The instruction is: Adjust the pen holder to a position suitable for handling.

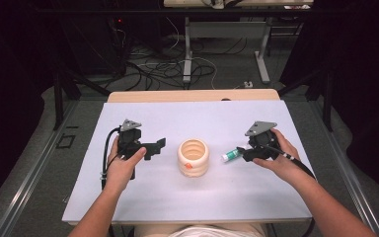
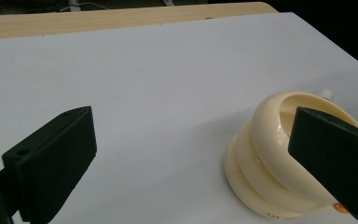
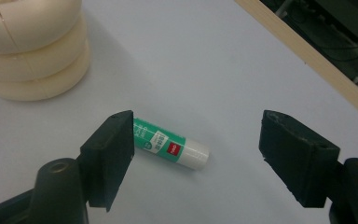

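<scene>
The glue stick lies on the table, right of the cup. My right hand-held gripper gapes empty over it; light, slick, rolls easily, so I'd pinch mid-barrel. My left hand-held gripper is wide open, empty.

The glue stick lies on the table, right of the ribbed cup.
</scene>
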The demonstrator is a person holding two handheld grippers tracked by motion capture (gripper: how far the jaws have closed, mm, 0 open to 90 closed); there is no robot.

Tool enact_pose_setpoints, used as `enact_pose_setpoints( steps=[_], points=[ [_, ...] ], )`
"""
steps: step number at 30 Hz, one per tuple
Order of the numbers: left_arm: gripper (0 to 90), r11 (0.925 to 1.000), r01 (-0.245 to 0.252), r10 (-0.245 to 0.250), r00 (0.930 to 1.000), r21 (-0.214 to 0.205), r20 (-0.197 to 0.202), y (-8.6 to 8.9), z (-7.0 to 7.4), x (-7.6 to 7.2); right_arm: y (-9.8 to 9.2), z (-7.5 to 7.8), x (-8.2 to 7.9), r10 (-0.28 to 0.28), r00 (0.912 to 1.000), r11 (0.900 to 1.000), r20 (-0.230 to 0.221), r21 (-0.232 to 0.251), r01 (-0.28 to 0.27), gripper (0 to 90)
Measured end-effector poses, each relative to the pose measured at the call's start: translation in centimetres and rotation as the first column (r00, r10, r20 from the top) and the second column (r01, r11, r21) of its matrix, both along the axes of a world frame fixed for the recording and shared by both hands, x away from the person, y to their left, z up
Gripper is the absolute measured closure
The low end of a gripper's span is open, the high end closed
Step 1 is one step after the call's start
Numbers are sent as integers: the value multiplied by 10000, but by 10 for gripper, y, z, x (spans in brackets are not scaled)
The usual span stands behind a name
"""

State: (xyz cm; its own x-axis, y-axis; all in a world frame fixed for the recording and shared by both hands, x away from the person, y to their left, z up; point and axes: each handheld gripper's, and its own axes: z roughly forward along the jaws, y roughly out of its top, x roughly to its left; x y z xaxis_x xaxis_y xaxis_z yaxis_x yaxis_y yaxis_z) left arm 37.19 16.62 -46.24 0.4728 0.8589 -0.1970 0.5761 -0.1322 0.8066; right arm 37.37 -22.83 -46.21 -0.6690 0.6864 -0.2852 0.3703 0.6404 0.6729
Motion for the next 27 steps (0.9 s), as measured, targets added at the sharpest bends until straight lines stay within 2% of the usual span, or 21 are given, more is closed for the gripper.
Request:
enact_pose_setpoints(
  steps=[1, 2, 6, 7, 8, 10, 12, 14, 17, 19, 20, 22, 24, 27],
  points=[
    [5, 10000, 81, -81, 10000, 37, -21, 2, 0, 0, 0, 0, 0, 0, 10000, 10000, 0, 0, 0, 261],
    [5, 10000, -21, 22, 9999, -68, 108, 2, -1, 0, 1, 2, 2, 194, 9998, 9998, -65, -92, -194, 261],
    [4, 9999, -126, 126, 9997, 3, 221, 8, -2, 0, 6, 7, 8, 813, 9965, 9955, -189, -482, -821, 262],
    [5, 9997, -227, 230, 9993, -121, 282, 8, -3, 0, 7, 7, 9, 921, 9955, 9935, -234, -645, -935, 262],
    [4, 9996, -271, 273, 9992, -89, 299, 9, -3, 0, 9, 7, 10, 1087, 9936, 9905, -297, -818, -1108, 265],
    [4, 9994, -327, 330, 9986, -72, 424, 11, -3, 0, 14, 6, 13, 1527, 9872, 9783, -453, -1347, -1575, 296],
    [4, 9990, -426, 431, 9977, -120, 518, 12, -2, -1, 18, 6, 13, 1840, 9814, 9676, -550, -1657, -1907, 299],
    [4, 9989, -421, 432, 9970, -199, 637, 13, -2, -1, 22, 6, 15, 2226, 9735, 9497, -526, -2141, -2287, 298],
    [4, 9990, -412, 424, 9966, -185, 700, 16, -1, -1, 26, 6, 17, 2645, 9630, 9272, -507, -2613, -2685, 282],
    [4, 9989, -435, 446, 9965, -173, 714, 17, -1, -1, 30, 7, 22, 3014, 9515, 9002, -617, -3107, -3053, 257],
    [4, 9989, -434, 446, 9965, -191, 709, 17, -1, -1, 30, 7, 22, 3014, 9515, 9002, -617, -3107, -3053, 257],
    [4, 9989, -417, 431, 9966, -210, 707, 18, -1, 0, 32, 7, 24, 3311, 9414, 8844, -649, -3266, -3336, 250],
    [4, 9990, -376, 392, 9966, -237, 722, 18, -1, 0, 34, 8, 25, 3630, 9292, 8610, -698, -3561, -3631, 249],
    [4, 9988, -388, 407, 9968, -284, 686, 19, -1, 0, 36, 8, 28, 4135, 9073, 8187, -768, -4046, -4074, 242]
  ],
)
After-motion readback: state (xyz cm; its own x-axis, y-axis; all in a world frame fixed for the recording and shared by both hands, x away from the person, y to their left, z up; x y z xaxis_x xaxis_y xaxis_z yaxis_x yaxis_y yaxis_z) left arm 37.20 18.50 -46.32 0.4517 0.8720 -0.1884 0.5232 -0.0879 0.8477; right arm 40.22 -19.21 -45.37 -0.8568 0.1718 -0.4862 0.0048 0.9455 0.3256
